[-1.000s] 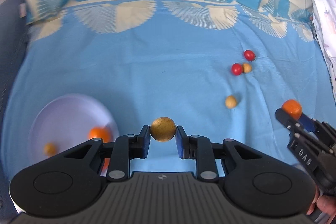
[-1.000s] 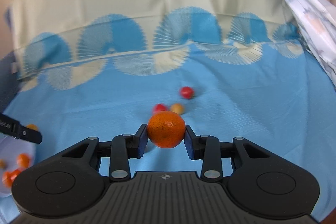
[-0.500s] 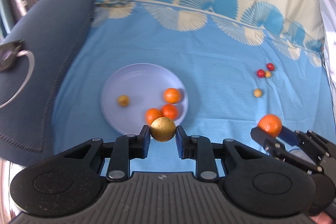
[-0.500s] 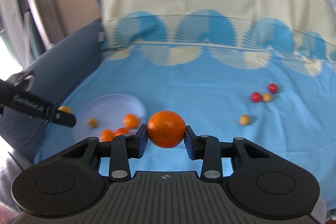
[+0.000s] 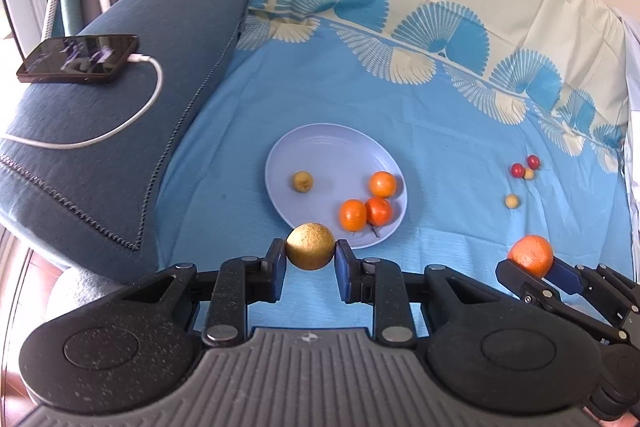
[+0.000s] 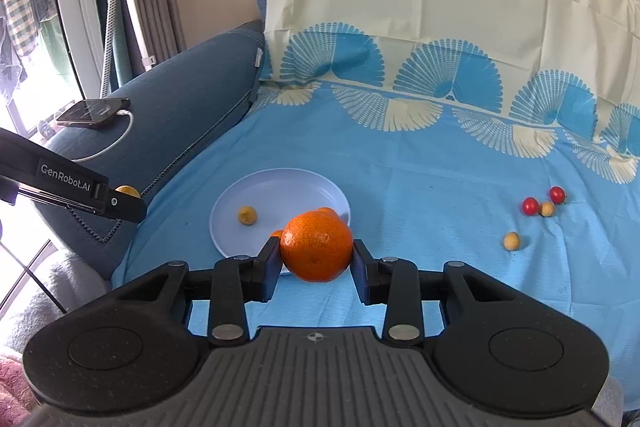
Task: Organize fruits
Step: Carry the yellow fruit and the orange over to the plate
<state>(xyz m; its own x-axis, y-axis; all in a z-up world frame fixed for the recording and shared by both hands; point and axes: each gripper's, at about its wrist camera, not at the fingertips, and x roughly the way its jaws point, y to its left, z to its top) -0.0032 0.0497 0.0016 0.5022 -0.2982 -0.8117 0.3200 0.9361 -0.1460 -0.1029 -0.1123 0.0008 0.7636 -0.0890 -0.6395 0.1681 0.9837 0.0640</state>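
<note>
The sheet (image 5: 440,155) is bright sky blue, with a cream upper band and a row of fan shapes — blue fans above, cream fans below. The plate (image 5: 320,147) is pale lavender. On it lie three orange fruits (image 5: 383,183) and one small dull-yellow fruit (image 5: 302,181). Off the plate, two glossy red fruits (image 5: 517,170) sit with two small tan ones (image 5: 511,201). The left gripper (image 5: 311,259), black with blue pads, carries a speckled golden-brown fruit (image 5: 310,246); the right gripper (image 6: 316,263), likewise black and blue, carries a vivid orange mandarin (image 6: 316,251). The sofa arm (image 5: 140,99) is dark blue-grey with pale stitching, bearing a black phone (image 5: 78,58) and a white cable (image 5: 120,123).
</note>
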